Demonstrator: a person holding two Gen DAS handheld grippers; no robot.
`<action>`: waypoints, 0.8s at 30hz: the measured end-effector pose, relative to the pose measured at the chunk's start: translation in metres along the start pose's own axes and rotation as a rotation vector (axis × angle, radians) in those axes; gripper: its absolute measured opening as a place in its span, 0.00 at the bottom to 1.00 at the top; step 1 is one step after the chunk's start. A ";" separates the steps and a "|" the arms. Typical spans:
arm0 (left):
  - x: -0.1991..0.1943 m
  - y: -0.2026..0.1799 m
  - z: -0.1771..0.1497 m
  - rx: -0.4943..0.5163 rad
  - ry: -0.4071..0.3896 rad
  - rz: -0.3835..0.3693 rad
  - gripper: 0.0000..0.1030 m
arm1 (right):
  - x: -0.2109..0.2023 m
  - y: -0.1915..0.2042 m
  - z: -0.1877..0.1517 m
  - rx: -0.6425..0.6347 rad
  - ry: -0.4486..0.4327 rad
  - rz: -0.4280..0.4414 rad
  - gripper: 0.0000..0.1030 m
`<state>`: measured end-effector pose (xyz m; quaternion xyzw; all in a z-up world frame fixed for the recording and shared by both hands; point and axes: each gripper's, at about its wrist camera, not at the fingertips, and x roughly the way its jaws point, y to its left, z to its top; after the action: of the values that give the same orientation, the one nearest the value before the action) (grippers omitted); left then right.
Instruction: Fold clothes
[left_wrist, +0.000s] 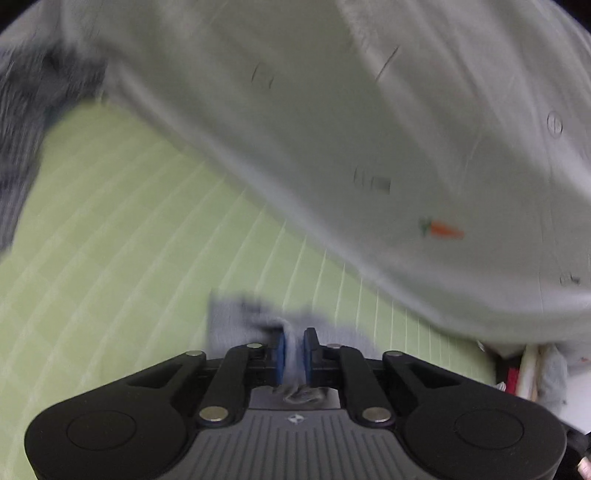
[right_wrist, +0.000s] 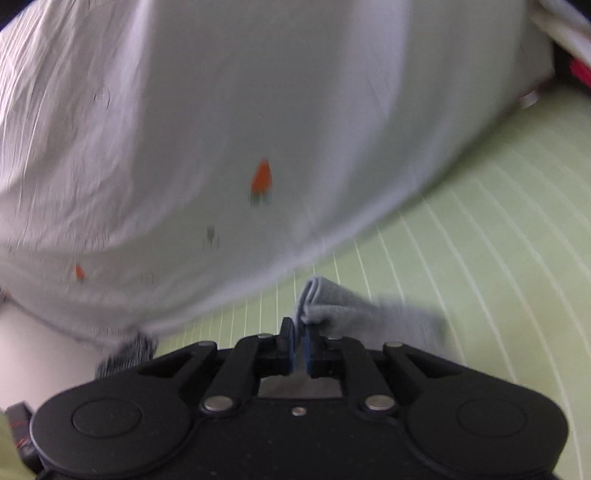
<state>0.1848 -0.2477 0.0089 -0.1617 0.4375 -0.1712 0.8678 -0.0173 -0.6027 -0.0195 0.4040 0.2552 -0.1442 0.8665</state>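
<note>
Pinching down hard, the left gripper (left_wrist: 294, 349) has its blue pads closed on a bunched fold of grey cloth (left_wrist: 236, 321), with a tuft of it poking out behind the fingers. Over on the other side, the right gripper (right_wrist: 300, 345) is clamped just as tight on the same grey cloth (right_wrist: 351, 310), its folded edge standing up ahead of the pads and trailing off to the right. Beyond both grippers lies the pale green mat (left_wrist: 110, 240) with its thin white grid lines, and the cloth hangs just above it. Big white sheet (right_wrist: 258, 92) printed with little orange carrots (right_wrist: 261, 179) fills the far side, draped over the mat's edge. Dark grey fabric (left_wrist: 26, 122) sits blurred at far left in the left wrist view. Everything is motion-smeared.
</note>
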 end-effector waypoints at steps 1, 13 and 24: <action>0.001 -0.004 0.008 0.024 -0.047 0.060 0.19 | 0.006 0.001 0.007 -0.014 -0.020 -0.049 0.41; 0.043 0.015 -0.033 0.147 0.186 0.166 0.90 | 0.034 -0.036 -0.042 -0.154 0.182 -0.274 0.89; 0.076 0.024 -0.070 0.135 0.335 0.091 0.90 | 0.053 -0.060 -0.064 -0.064 0.255 -0.225 1.00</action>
<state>0.1743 -0.2685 -0.0947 -0.0524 0.5701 -0.1854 0.7986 -0.0213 -0.5929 -0.1215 0.3602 0.4111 -0.1798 0.8179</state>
